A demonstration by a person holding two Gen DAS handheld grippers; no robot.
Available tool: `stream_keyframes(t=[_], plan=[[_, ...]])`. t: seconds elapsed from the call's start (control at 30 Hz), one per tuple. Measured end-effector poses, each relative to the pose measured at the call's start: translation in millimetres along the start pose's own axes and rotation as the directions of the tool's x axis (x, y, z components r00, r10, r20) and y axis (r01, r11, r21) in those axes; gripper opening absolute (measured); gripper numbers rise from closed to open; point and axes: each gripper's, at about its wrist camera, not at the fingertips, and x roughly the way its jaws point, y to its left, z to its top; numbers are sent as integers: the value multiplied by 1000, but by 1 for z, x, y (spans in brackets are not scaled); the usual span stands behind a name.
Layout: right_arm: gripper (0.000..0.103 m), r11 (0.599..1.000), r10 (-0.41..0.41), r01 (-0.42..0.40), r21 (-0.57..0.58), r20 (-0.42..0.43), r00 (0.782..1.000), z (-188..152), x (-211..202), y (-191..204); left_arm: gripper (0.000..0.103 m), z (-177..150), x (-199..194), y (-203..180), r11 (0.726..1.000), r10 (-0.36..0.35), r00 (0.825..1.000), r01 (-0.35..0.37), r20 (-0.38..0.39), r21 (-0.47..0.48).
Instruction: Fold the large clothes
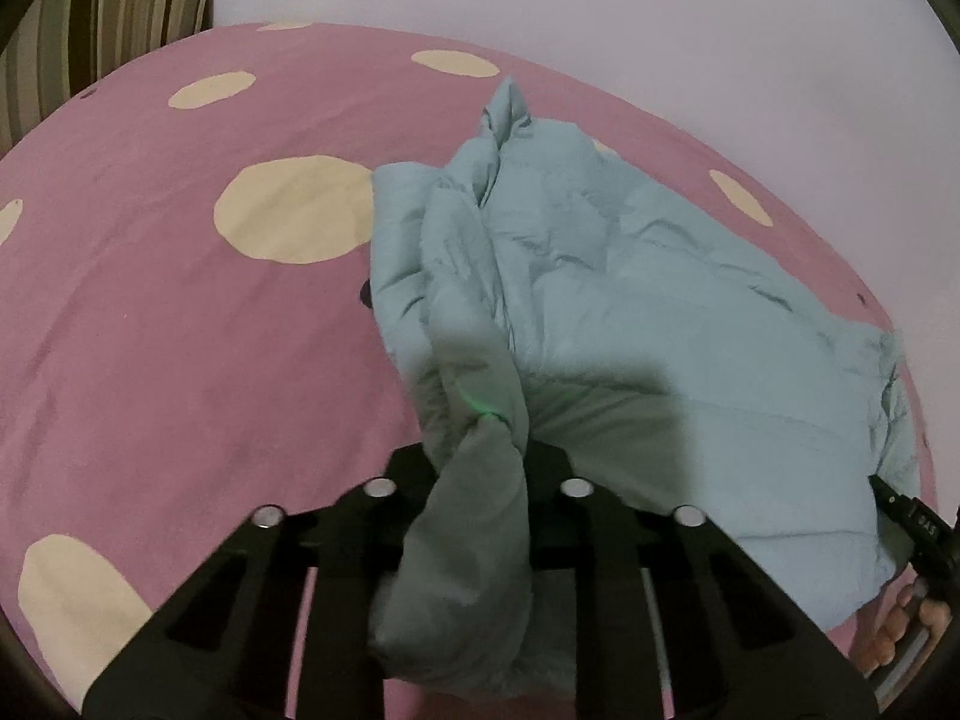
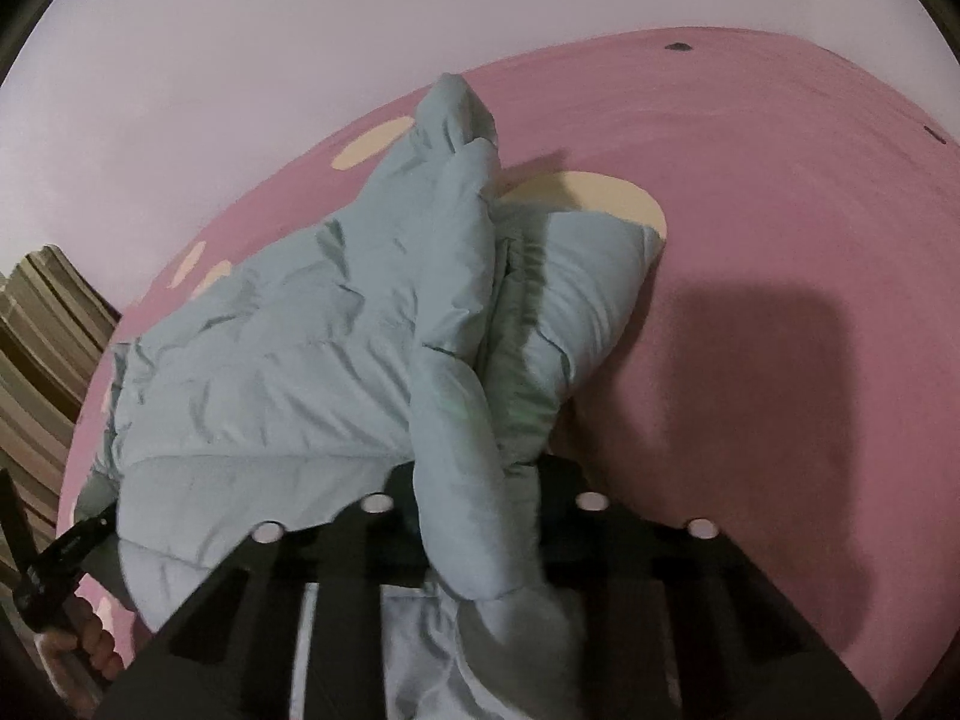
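A pale blue-green puffer jacket [image 1: 630, 300] lies bunched on a pink bedspread with cream dots [image 1: 180, 330]. My left gripper [image 1: 480, 450] is shut on a thick fold of the jacket's edge, which runs up between the black fingers and hangs over the gripper body. In the right wrist view the same jacket [image 2: 288, 348] spreads to the left, and my right gripper [image 2: 480, 480] is shut on another padded fold that drapes back over it. Each gripper shows at the other view's edge: the right one [image 1: 912, 522], the left one [image 2: 66, 552], both against the jacket's edge.
A striped cushion [image 1: 102, 12] stands at the bed's far left corner against a pale wall [image 1: 600, 0]. A hand [image 1: 900, 630] holds the right gripper's handle. The pink bedspread [image 2: 780, 240] stretches bare to the right of the jacket.
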Motion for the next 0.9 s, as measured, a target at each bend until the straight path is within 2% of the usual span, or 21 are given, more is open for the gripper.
stream_keyframes(t=[0.27, 0.7, 0.9], plan=[[16, 999, 44, -45, 27, 10, 999, -25, -40, -2, 13, -20, -44, 6, 1000, -17, 1000, 17, 8, -7], [16, 996, 81, -81, 25, -17, 997, -102, -111, -11, 13, -97, -125, 44, 998, -45, 999, 45, -16, -45], [16, 997, 79, -78, 29, -32, 996, -125, -121, -17, 13, -129, -147, 51, 999, -44, 999, 43, -22, -32]])
